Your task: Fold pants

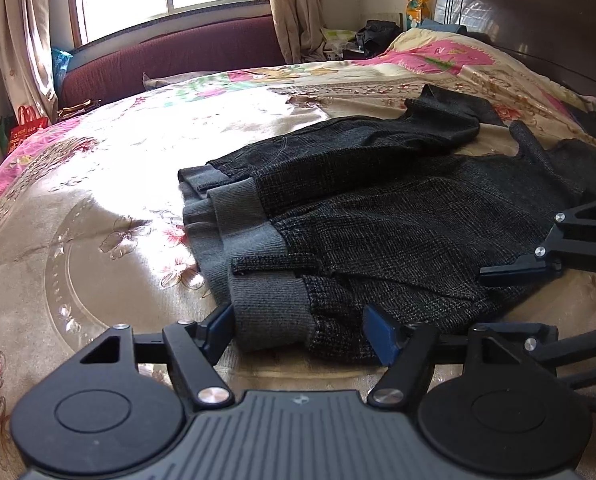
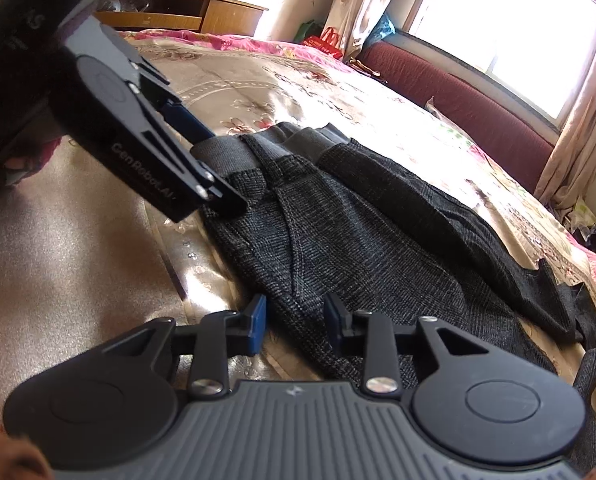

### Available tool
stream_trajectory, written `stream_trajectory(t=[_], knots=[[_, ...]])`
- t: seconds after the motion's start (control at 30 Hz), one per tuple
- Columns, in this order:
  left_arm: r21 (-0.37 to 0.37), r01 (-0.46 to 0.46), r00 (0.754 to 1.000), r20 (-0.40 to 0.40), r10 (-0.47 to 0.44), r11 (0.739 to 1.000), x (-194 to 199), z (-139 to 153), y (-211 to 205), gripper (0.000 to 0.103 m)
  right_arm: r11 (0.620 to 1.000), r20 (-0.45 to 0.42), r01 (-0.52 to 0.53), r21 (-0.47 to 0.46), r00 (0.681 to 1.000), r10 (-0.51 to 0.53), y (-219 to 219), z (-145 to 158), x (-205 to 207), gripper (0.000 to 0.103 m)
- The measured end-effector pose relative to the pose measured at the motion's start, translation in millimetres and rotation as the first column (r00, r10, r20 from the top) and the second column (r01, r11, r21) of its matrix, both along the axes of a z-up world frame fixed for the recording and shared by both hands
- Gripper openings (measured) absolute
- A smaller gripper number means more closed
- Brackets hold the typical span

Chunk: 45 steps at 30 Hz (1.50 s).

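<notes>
Dark grey checked pants (image 1: 377, 216) with grey ribbed cuffs (image 1: 258, 248) lie folded on the bed, legs stacked, cuffs toward the left. My left gripper (image 1: 301, 332) is open, its blue pads on either side of the nearest cuff and leg end. In the right wrist view the pants (image 2: 357, 232) run away from me. My right gripper (image 2: 294, 320) is open, astride the near edge of the fabric. The left gripper (image 2: 202, 152) shows there at the cuffs. The right gripper's finger (image 1: 537, 260) shows at the pants' right edge.
The bed has a shiny floral cover (image 1: 118, 184). A dark wooden headboard (image 1: 537, 24) stands at the right, a maroon bench (image 1: 178, 56) under the window. A wooden cabinet (image 2: 186, 12) stands beyond the bed. Clothes and bags (image 1: 369, 36) lie by the far corner.
</notes>
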<state>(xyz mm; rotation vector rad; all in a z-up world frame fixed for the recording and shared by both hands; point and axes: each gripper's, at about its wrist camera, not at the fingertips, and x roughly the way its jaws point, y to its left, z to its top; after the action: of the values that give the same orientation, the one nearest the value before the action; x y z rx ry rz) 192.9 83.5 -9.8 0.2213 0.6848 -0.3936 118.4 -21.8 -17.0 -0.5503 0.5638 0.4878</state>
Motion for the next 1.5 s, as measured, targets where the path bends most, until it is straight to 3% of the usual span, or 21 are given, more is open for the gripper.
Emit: stream_trajectory(t=[0.07,0.17,0.2,0.23,0.27,0.43,0.53,0.77,0.87,1.0,1.07,1.17,1.27,1.37,1.43,1.5], knots=[[0.035,0.007,1.000,0.010,-0.007,0.999,0.5,-1.3,-3.3,0.074,0.999,0.023,-0.026,-0.033,0.999,0.026,0.3,-1.2,-2.7,0.040],[0.024,-0.012,1.000,0.009,0.011,1.000,-0.1,0.1,-2.2,0.065,0.999,0.046,0.001,-0.054,0.999,0.001,-1.9,-5.4,5.6,0.048],[0.015,-0.018,1.000,0.007,0.017,1.000,0.4,0.6,-1.4,0.063,0.999,0.026,0.022,-0.026,0.999,-0.021,-2.7,-5.4,12.3,0.047],[0.005,-0.025,1.000,0.005,0.025,1.000,1.8,1.1,-0.5,0.061,0.999,-0.001,0.041,0.007,0.999,-0.041,-2.5,-5.6,18.8,0.038],[-0.010,-0.031,1.000,-0.002,0.031,0.999,3.8,2.2,0.7,0.059,0.998,-0.037,0.053,0.045,0.998,-0.052,-1.4,-5.4,24.5,0.022],[-0.081,-0.025,0.999,-0.024,0.023,0.996,0.0,16.8,15.8,0.042,0.989,-0.115,0.081,0.121,0.991,-0.067,6.8,14.0,23.8,0.018],[-0.061,-0.047,0.999,-0.015,0.046,0.997,-9.1,22.1,25.9,0.023,0.977,-0.176,0.097,0.190,0.982,-0.063,9.4,30.5,20.0,0.017],[-0.011,-0.133,0.990,-0.053,0.132,0.991,-56.0,27.6,86.8,0.022,0.963,-0.216,-0.007,0.268,0.974,0.067,53.7,48.3,-14.4,0.016],[0.042,-0.197,0.977,-0.071,0.200,0.980,-77.0,24.5,111.9,0.022,0.947,-0.262,-0.009,0.322,0.960,0.098,76.7,46.7,-20.3,0.017],[0.051,-0.264,0.961,-0.069,0.267,0.963,-95.6,27.1,130.5,0.022,0.948,-0.312,-0.033,0.316,0.940,0.137,115.6,35.2,-27.1,0.021],[0.049,-0.275,0.960,-0.047,0.277,0.960,-101.6,33.6,128.6,0.022,0.942,-0.321,-0.011,0.335,0.939,0.125,117.1,34.6,-29.8,0.023],[0.041,-0.234,0.972,-0.008,0.235,0.971,-104.8,43.1,114.8,0.022,0.914,-0.265,-0.007,0.406,0.956,0.126,91.5,53.9,-42.1,0.023],[0.053,-0.162,0.987,0.014,0.162,0.985,-102.1,47.2,82.4,0.022,0.907,-0.169,0.038,0.419,0.985,0.037,50.4,76.5,-55.8,0.027],[0.031,-0.065,0.998,0.026,0.064,0.997,-100.4,50.7,37.3,0.022,0.879,-0.171,0.206,0.430,0.975,-0.145,-13.8,83.4,-56.8,0.028],[0.007,0.005,1.000,0.023,-0.006,1.000,-97.1,51.0,2.4,0.022,0.843,-0.176,0.359,0.402,0.933,-0.313,-70.0,79.4,-52.8,0.028],[-0.005,0.080,0.997,0.016,-0.080,0.997,-93.4,48.8,-35.8,0.023,0.774,-0.183,0.524,0.355,0.851,-0.492,-127.7,70.3,-46.3,0.028]])
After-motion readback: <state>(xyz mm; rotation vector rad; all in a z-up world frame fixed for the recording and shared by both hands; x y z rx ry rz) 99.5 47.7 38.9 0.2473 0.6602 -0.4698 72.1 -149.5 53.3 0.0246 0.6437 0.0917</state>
